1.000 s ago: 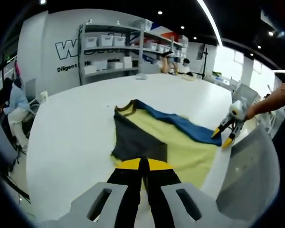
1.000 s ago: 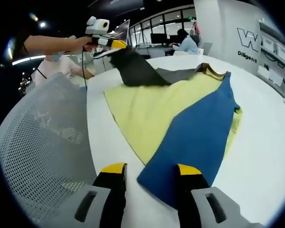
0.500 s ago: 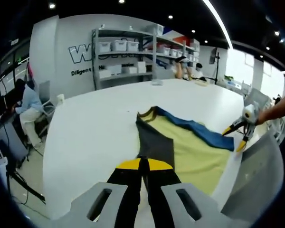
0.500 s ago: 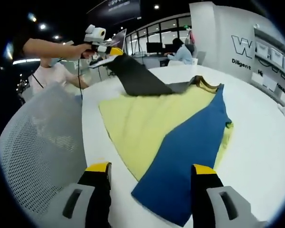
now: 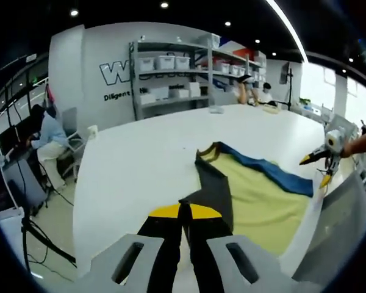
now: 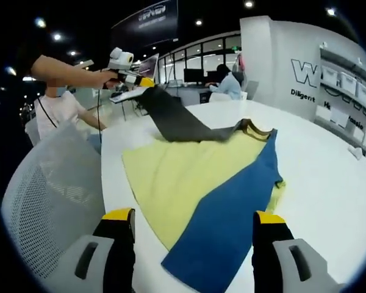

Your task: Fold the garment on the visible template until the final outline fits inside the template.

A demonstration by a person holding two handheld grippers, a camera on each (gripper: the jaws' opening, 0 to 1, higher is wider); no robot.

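Two grippers work the garment (image 6: 195, 183): left gripper (image 6: 134, 85) lifts its grey flap pinched in closed fingers; right gripper (image 6: 186, 229), fingers spread, hovers over the blue flap at the bench (image 6: 329, 183) edge, likely gripping next.

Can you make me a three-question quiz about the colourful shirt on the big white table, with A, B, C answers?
1. Where does the garment lie?
A. on the white table
B. on a shelf
C. on the floor

2. What colour is the panel nearest the right gripper?
A. red
B. blue
C. green

3. What is the left gripper doing?
A. hanging open
B. lying on the table
C. shut on the garment's dark grey part

Answers: 1 A, it is spread on the tabletop. 2 B, the blue panel runs between the open jaws. 3 C, the grey cloth lifts up to its closed tips.
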